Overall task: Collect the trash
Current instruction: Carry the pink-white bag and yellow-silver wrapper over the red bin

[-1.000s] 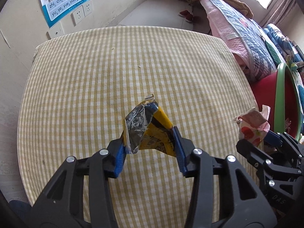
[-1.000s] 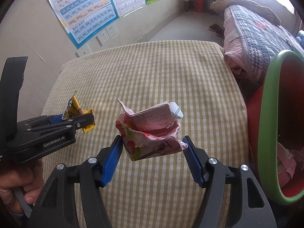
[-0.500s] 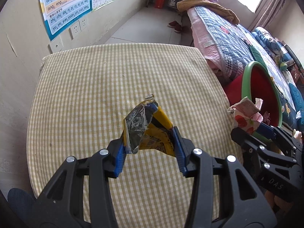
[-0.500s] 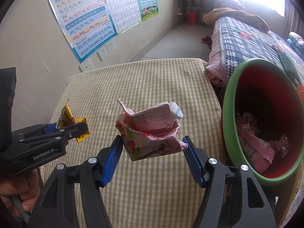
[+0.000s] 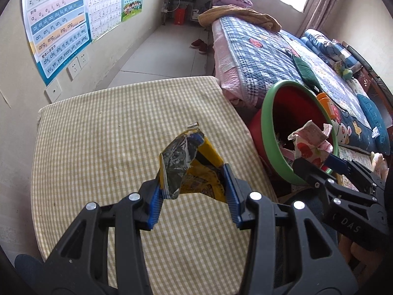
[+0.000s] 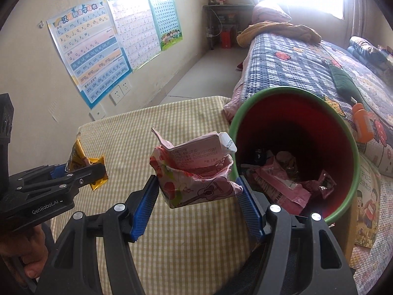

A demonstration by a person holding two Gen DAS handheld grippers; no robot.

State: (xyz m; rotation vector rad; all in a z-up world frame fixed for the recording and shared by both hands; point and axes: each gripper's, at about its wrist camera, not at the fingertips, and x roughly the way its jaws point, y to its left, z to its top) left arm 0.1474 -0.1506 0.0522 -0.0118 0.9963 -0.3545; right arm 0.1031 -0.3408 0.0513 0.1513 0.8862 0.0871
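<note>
My left gripper (image 5: pixel 194 194) is shut on a crumpled yellow and silver snack wrapper (image 5: pixel 189 164), held in the air above the checked table (image 5: pixel 98 135). My right gripper (image 6: pixel 199 199) is shut on a squashed pink drink carton (image 6: pixel 194 172) with a cherry and guitar print, just left of the bin's rim. The red bin (image 6: pixel 292 127) with a green rim stands beside the table's right edge and holds several pink wrappers (image 6: pixel 282 184). In the left wrist view the carton (image 5: pixel 312 145) hangs in front of the bin (image 5: pixel 292 113). In the right wrist view the left gripper (image 6: pixel 81 172) holds the yellow wrapper (image 6: pixel 78 157) at the left.
A bed (image 5: pixel 270 56) with a blue patchwork quilt runs behind the bin. Charts (image 6: pixel 93 49) and sockets (image 5: pixel 76 66) cover the wall beyond the table. An orange bottle (image 6: pixel 363 125) lies on the bed. A hand (image 6: pixel 22 253) grips the left tool.
Both grippers have risen and moved right toward the bin, each still holding its piece of trash. The bin's inside has come into full view.
</note>
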